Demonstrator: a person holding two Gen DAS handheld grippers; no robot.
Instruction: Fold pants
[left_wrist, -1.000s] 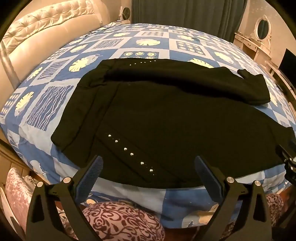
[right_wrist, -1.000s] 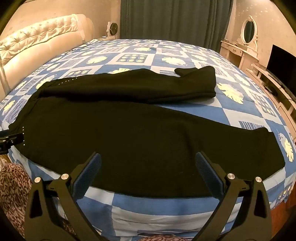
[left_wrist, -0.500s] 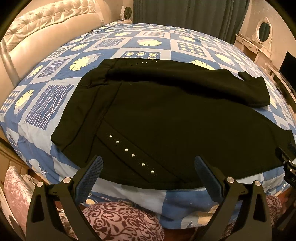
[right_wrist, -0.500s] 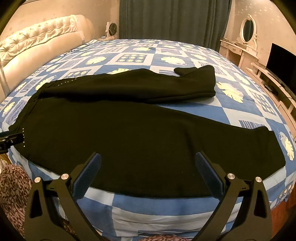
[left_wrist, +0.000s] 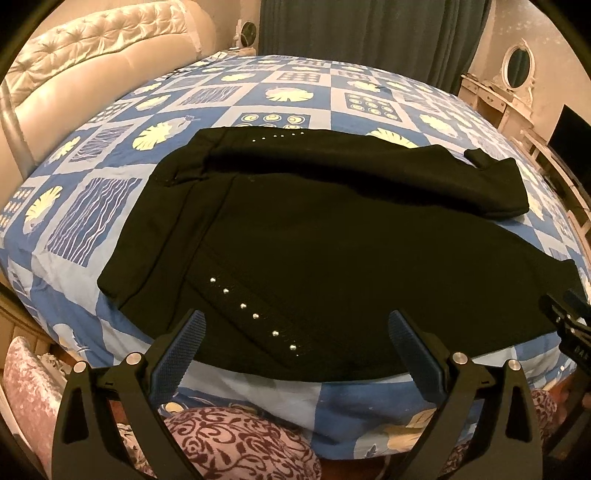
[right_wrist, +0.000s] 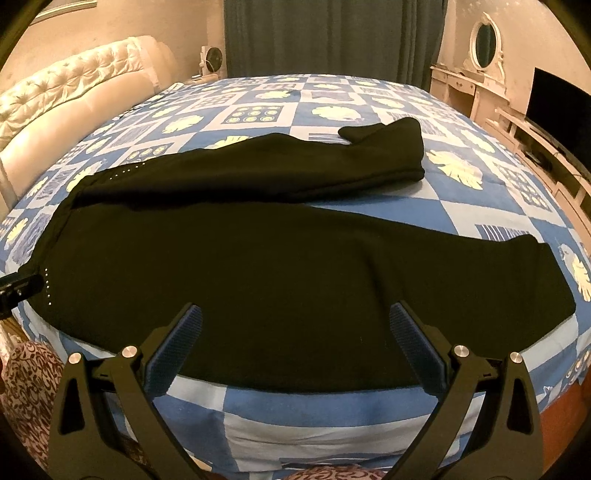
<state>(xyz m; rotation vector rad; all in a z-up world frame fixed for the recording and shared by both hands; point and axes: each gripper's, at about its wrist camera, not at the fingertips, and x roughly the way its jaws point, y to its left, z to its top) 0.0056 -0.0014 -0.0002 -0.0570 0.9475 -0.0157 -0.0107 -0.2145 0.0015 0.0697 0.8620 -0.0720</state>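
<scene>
Black pants (left_wrist: 332, 240) lie flat across a bed, waistband to the left, legs spread apart to the right; they also show in the right wrist view (right_wrist: 280, 266). A row of silver studs (left_wrist: 251, 314) runs near the waist. The far leg's cuff (right_wrist: 391, 144) is bunched. My left gripper (left_wrist: 295, 328) is open and empty, just above the near hem by the studs. My right gripper (right_wrist: 295, 325) is open and empty over the near leg's front edge. Each gripper's body shows at the other view's edge.
The bed (right_wrist: 332, 406) has a blue and white patchwork cover. A tufted cream headboard (left_wrist: 92, 74) is at the left. A dresser with an oval mirror (right_wrist: 484, 40) and a TV (right_wrist: 557, 99) stand at the right. Patterned cloth (left_wrist: 240, 443) lies below the bed's front edge.
Both grippers have drifted slightly forward and upward over the pants. The pants have not moved and both grippers stay open.
</scene>
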